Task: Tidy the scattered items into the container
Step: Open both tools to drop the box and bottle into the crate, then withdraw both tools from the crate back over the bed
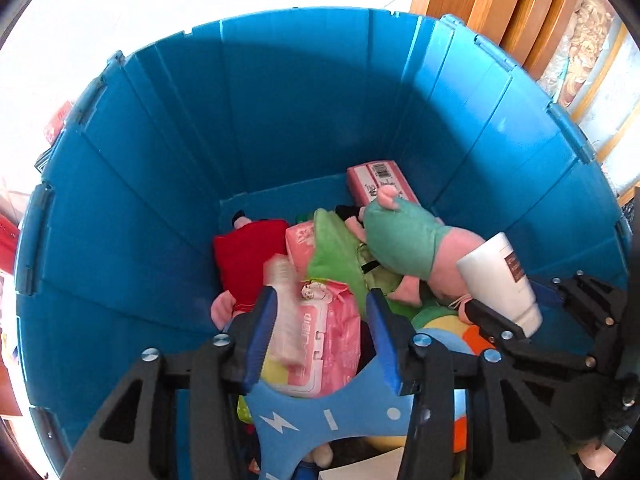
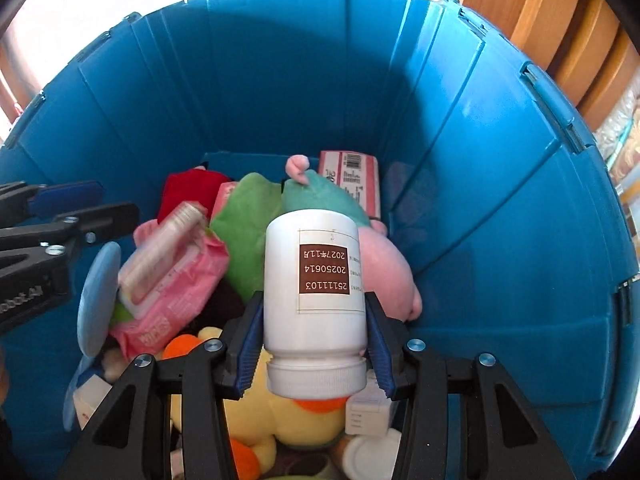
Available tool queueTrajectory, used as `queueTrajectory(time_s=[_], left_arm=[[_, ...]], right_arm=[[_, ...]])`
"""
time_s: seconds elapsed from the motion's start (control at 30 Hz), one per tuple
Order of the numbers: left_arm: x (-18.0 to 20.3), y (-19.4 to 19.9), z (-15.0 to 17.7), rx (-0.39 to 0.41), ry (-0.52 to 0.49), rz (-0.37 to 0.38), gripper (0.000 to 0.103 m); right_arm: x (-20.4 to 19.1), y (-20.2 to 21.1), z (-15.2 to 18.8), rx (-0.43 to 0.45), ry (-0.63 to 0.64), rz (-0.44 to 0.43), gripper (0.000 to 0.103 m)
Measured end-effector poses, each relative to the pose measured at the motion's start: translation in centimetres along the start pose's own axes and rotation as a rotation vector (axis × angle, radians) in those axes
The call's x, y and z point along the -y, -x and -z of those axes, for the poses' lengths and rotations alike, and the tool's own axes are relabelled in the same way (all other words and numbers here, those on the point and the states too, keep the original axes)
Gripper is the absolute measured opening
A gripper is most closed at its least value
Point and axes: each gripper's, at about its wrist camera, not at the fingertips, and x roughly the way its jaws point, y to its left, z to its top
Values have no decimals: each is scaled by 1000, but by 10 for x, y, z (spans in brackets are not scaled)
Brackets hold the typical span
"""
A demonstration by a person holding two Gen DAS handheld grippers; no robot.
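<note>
A big blue bin [image 1: 280,120] [image 2: 500,200] holds plush toys, a pink wipes pack [image 1: 320,340] [image 2: 176,292] and a pink box [image 1: 380,184] [image 2: 352,176]. My right gripper [image 2: 316,340] is shut on a white bottle [image 2: 316,300] with a brown label, cap toward the camera, held above the pile; the bottle also shows in the left wrist view [image 1: 500,280]. My left gripper [image 1: 320,320] is open over the pile; a blurred clear tube [image 1: 282,308] [image 2: 160,248] sits just beside its left finger above the wipes pack.
In the bin lie a red plush [image 1: 248,256], a green and pink plush [image 1: 404,240] [image 2: 320,200], a yellow duck plush [image 2: 288,420] and a blue disc piece [image 1: 320,420] [image 2: 98,300]. Wooden furniture [image 1: 500,4] stands behind the bin.
</note>
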Motion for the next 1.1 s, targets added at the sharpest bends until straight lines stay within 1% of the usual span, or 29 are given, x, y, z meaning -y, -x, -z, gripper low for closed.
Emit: queueTrajectory(time_s=[0.07, 0.2, 0.37, 0.43, 0.6, 0.7, 0.73, 0.77, 0.87, 0.93, 1.03, 1.1], left_arm=[[0, 0, -1, 3, -8, -7, 51], [2, 0, -2, -8, -19, -20, 51], [4, 1, -6, -14, -22, -30, 51], [5, 2, -7, -17, -26, -36, 51], [8, -2, -8, -20, -40, -59, 51], [10, 2, -5, -15, -39, -63, 51], [10, 5, -4, -12, -42, -76, 51], [10, 11, -3, -10, -38, -79, 51], [6, 41, 2, 7, 7, -25, 51], [1, 69, 13, 47, 5, -1, 51], [-7, 113, 33, 107, -7, 13, 51], [-14, 141, 47, 163, -8, 31, 52]], right_arm=[[-2, 1, -3, 6, -3, 1, 48], [-4, 3, -2, 12, -5, -5, 62], [-8, 2, -2, 6, 7, -3, 72], [-8, -1, -3, 5, 5, -5, 83], [-8, -4, -4, 7, -4, -16, 84], [-7, -4, -4, 1, -7, -6, 88], [-7, -2, -4, 4, -7, -2, 89], [-8, 1, -4, 16, -6, 0, 89], [-7, 27, -3, 91, -12, -21, 91], [-8, 51, 0, 138, -20, -51, 100], [-16, 93, 6, 224, -11, -64, 102], [-28, 122, 13, 279, -1, -70, 102]])
